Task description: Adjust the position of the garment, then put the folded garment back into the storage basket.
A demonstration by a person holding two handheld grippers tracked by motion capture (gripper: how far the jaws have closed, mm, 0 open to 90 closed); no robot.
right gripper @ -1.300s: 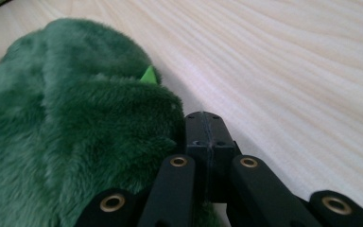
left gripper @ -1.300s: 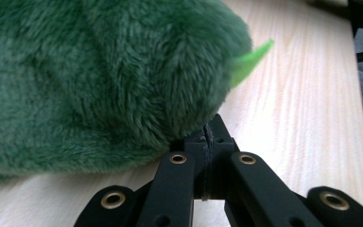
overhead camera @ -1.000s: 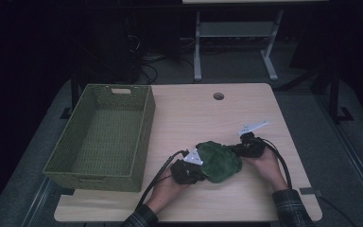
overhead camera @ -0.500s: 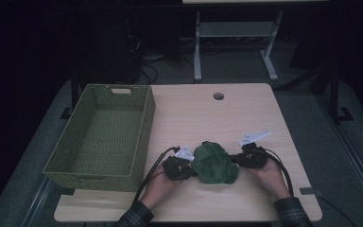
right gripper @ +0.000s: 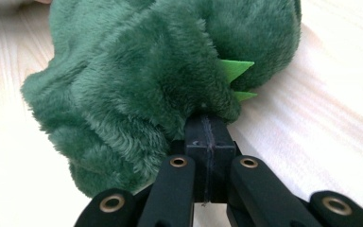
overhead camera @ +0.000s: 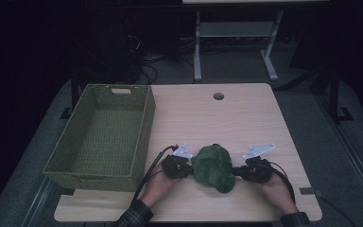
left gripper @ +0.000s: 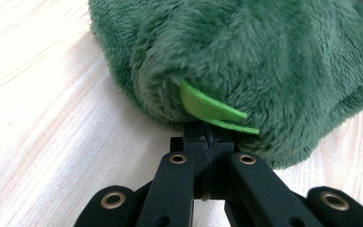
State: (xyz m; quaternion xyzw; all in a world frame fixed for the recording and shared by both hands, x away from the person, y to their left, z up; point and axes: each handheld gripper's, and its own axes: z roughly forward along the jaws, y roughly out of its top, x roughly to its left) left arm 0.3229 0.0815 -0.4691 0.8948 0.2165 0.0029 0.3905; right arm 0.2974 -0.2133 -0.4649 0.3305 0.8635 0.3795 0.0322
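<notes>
A dark green plush toy [overhead camera: 213, 168] with light green felt spikes lies on the wooden table [overhead camera: 246, 118] near its front edge. My left gripper [overhead camera: 185, 169] holds its left side and my right gripper [overhead camera: 238, 171] holds its right side. In the left gripper view the jaws are pressed together on the green plush toy [left gripper: 246, 61] just under two felt spikes [left gripper: 212, 109]. In the right gripper view the jaws are likewise closed on the plush toy's [right gripper: 137, 85] fur beside two spikes [right gripper: 234, 71].
An empty green woven basket [overhead camera: 105, 137] stands at the left of the table, close to my left hand. A round cable hole [overhead camera: 218, 96] sits near the far edge. Bare tabletop stretches behind the toy.
Both grippers and the plush toy have shifted left and slightly toward the front edge. The toy stays held between them.
</notes>
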